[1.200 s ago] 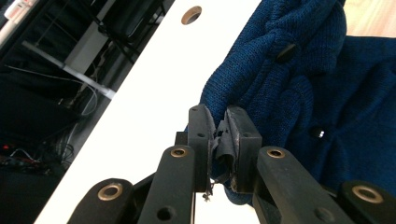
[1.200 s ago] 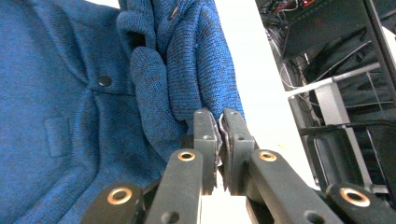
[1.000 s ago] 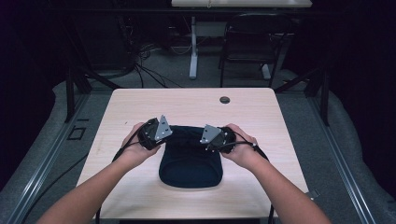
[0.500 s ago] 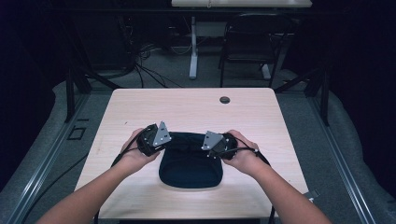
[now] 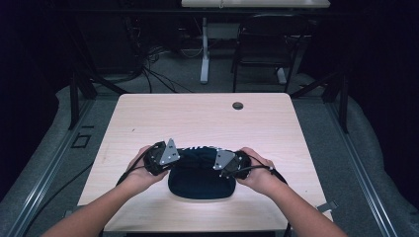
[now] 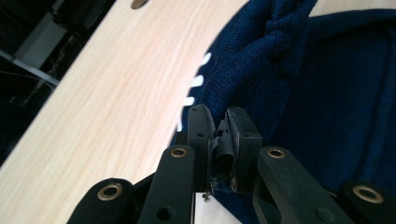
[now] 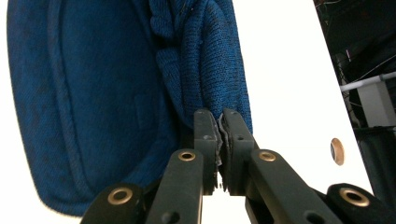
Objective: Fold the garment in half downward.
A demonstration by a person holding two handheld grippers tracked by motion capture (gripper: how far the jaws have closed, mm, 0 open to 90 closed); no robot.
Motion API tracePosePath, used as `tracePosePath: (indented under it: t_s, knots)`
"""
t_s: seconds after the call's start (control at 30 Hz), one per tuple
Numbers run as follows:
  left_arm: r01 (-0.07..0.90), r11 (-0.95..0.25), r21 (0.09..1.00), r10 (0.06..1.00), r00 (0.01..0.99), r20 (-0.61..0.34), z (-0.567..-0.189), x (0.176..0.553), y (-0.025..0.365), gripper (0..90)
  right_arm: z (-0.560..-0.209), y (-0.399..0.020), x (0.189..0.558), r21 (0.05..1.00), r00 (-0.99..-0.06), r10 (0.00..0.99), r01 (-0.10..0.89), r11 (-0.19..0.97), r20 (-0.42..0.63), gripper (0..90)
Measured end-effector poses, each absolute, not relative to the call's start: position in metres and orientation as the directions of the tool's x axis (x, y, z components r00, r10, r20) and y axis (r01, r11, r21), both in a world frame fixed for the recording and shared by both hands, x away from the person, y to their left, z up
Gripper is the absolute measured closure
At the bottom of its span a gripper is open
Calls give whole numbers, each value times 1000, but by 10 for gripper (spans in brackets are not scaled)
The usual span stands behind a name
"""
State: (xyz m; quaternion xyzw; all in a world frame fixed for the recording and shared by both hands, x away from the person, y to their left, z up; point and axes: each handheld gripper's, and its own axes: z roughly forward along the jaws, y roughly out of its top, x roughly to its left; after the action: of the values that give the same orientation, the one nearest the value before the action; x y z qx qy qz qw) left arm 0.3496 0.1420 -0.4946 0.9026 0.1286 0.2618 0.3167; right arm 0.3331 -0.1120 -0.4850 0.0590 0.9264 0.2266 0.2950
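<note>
High view: both hand-held grippers clamp dark blue knit garment [image 5: 200, 177]; jaws hidden behind grey plates.

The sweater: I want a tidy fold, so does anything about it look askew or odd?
Nothing looks damaged. The sweater lies half folded on the table, its far edge bunched into a thick roll between the left hand-held gripper and the right hand-held gripper, both clamped on it.

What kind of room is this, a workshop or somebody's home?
Probably a lab or recording studio, not a home: a bare wooden table stands on grey carpet between floor rails, with loose cables and desk legs behind it in a dark room.
</note>
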Motion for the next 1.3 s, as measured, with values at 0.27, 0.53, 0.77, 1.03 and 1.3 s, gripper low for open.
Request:
tracePosePath:
  t_s: [0.27, 0.53, 0.77, 1.03, 1.3]
  knots:
    - [90, -759, 645, 392, 855, 341, -511, 338, 145, 813, -501, -112, 320, 454, -848, 234, -8, 891, -475, 867]
    - [120, -746, 655, 394, 873, 289, -531, 330, 145, 803, -517, -113, 310, 457, -869, 239, 16, 889, -434, 867]
    - [130, -747, 652, 394, 877, 275, -540, 326, 145, 797, -526, -112, 304, 452, -874, 234, 18, 892, -426, 867]
    - [143, -739, 658, 395, 884, 251, -546, 324, 147, 786, -534, -112, 301, 457, -882, 237, 28, 889, -407, 868]
    - [159, -722, 674, 401, 889, 221, -553, 320, 150, 782, -541, -113, 299, 474, -890, 255, 50, 879, -378, 866]
